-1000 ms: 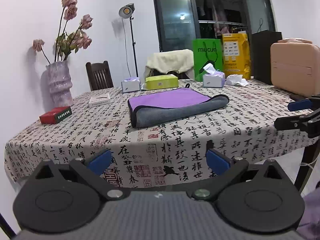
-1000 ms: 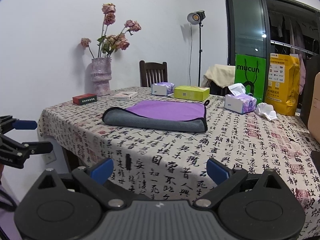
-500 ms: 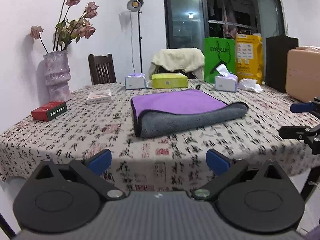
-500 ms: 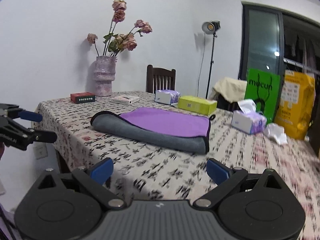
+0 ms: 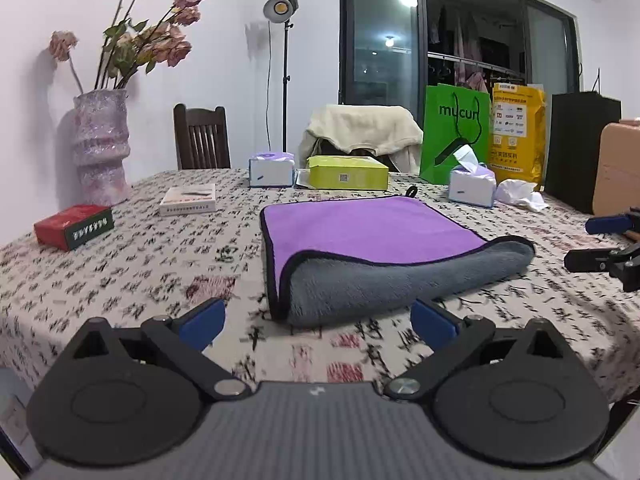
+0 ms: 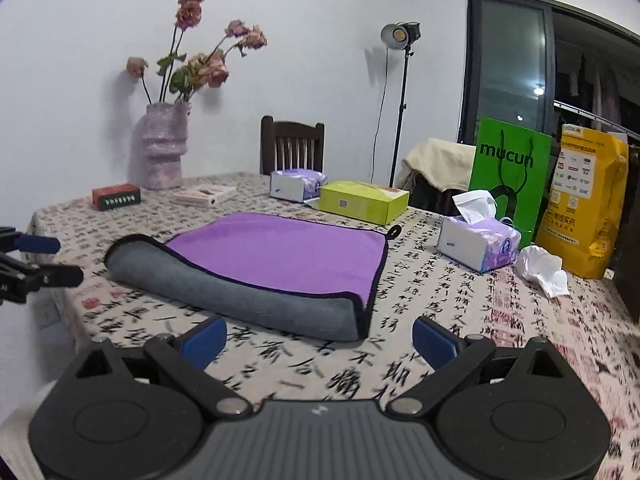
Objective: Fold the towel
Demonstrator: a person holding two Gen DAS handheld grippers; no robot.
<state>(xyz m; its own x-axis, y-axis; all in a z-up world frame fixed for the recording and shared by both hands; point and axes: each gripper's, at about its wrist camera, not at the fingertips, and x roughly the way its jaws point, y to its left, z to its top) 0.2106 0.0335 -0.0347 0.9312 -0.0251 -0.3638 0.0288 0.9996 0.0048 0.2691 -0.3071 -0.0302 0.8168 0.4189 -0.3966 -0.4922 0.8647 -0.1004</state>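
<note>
A towel [image 5: 372,236], purple on top and grey underneath with a dark hem, lies folded over on the patterned tablecloth [image 5: 132,264]; its rounded grey fold faces me. It also shows in the right wrist view [image 6: 276,252]. My left gripper [image 5: 318,320] is open and empty, just short of the fold's left end. My right gripper [image 6: 320,338] is open and empty, just short of the fold's right end. Each gripper shows at the edge of the other's view: the right one [image 5: 604,246], the left one [image 6: 36,260].
Behind the towel stand two tissue packs [image 5: 271,169] [image 5: 472,184], a yellow-green box [image 5: 347,172], a white box [image 5: 189,199], a red box [image 5: 74,226] and a vase of dried roses [image 5: 102,146]. Green [image 5: 456,132] and yellow bags, chairs and a lamp stand lie beyond.
Both grippers have moved forward over the table edge toward the towel, which now looks larger and closer. Both stay open. The towel has not moved.
</note>
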